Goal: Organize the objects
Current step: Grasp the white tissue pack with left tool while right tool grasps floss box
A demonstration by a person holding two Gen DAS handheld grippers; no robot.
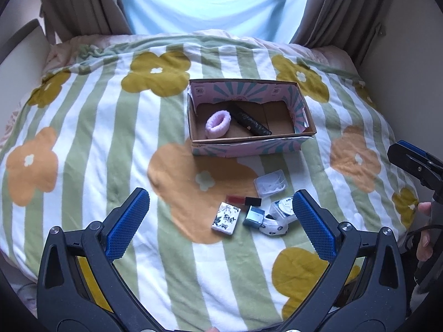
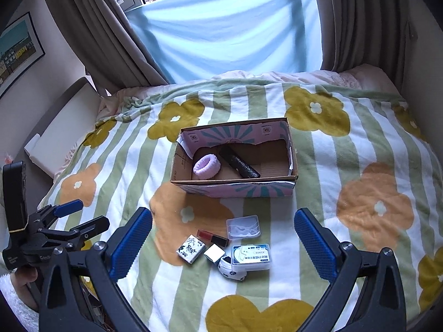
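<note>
A cardboard box point(image 1: 250, 145) point(image 2: 235, 189) lies on the flowered blanket and holds a purple hair tie point(image 1: 218, 124) point(image 2: 206, 166) and a black tube point(image 1: 250, 120) point(image 2: 240, 162). In front of it lie a clear case point(image 1: 270, 182) point(image 2: 243, 226), a red lipstick point(image 1: 243, 200) point(image 2: 213, 236), a printed packet point(image 1: 225, 218) point(image 2: 190, 248), a small teal box point(image 1: 254, 215) point(image 2: 214, 252), a round-label case point(image 1: 282, 207) point(image 2: 250, 256) and a patterned pouch point(image 1: 272, 227) point(image 2: 231, 270). My left gripper point(image 1: 221, 202) and right gripper point(image 2: 223, 221) both hover open above these items, holding nothing.
The striped blanket point(image 1: 110, 138) covers a bed that drops off at left and right. Curtains point(image 2: 105, 41) and a light blue sheet point(image 2: 221, 22) stand behind. A white board point(image 2: 63, 127) lies at the left edge. A hand point(image 1: 425, 232) holds the right gripper's handle.
</note>
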